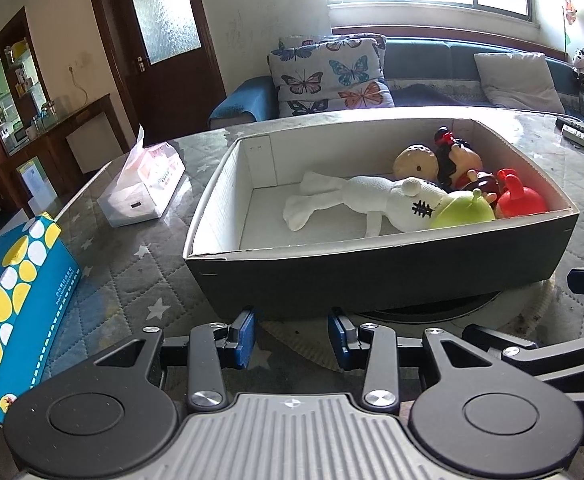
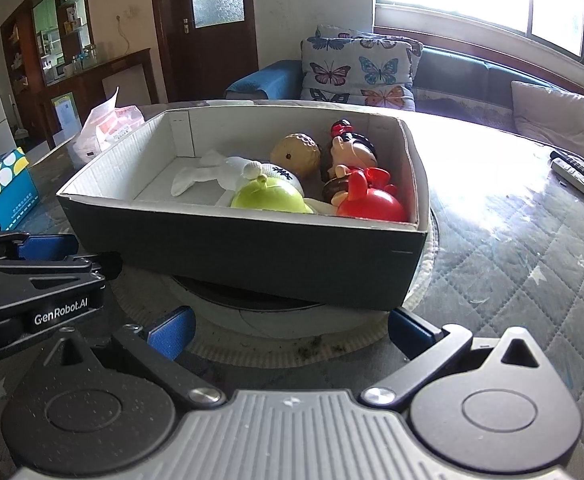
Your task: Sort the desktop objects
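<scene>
Both grippers tilted downward side by side: the left gripper (image 1: 292,336) half open, the right gripper (image 2: 289,330) spread wide, both empty.

1. Right gripper (image 2: 289,330): jaws wide apart, nothing between them, near the box (image 2: 251,248).
2. Box holds white plush (image 2: 211,174), green toy (image 2: 267,198), red toy (image 2: 372,204), doll (image 2: 350,152).
3. Left gripper (image 2: 31,248) beside box.
</scene>
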Motion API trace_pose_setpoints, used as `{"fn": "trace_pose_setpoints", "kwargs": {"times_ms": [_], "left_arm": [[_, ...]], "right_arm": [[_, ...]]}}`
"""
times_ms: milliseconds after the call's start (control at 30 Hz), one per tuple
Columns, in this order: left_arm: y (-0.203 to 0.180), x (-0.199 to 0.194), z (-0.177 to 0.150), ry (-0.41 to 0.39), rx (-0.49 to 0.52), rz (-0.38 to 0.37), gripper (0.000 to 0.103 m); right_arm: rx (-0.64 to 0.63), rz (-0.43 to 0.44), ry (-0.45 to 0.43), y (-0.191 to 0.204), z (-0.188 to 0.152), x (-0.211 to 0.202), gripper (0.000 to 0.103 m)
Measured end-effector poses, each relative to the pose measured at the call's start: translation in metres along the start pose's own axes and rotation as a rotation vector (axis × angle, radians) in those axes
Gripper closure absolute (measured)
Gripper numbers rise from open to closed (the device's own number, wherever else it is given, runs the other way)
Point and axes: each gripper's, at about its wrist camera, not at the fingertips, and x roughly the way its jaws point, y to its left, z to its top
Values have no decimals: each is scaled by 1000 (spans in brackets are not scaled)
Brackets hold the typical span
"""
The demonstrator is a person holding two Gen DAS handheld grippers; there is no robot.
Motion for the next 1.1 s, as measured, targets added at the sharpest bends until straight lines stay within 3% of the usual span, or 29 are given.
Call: {"fn": "trace_pose_setpoints", "kwargs": {"times_ms": [1100], "left_arm": [[1, 37, 8, 110, 1, 17, 62]], "right_arm": [[8, -17, 74, -2, 11, 32, 0]]}}
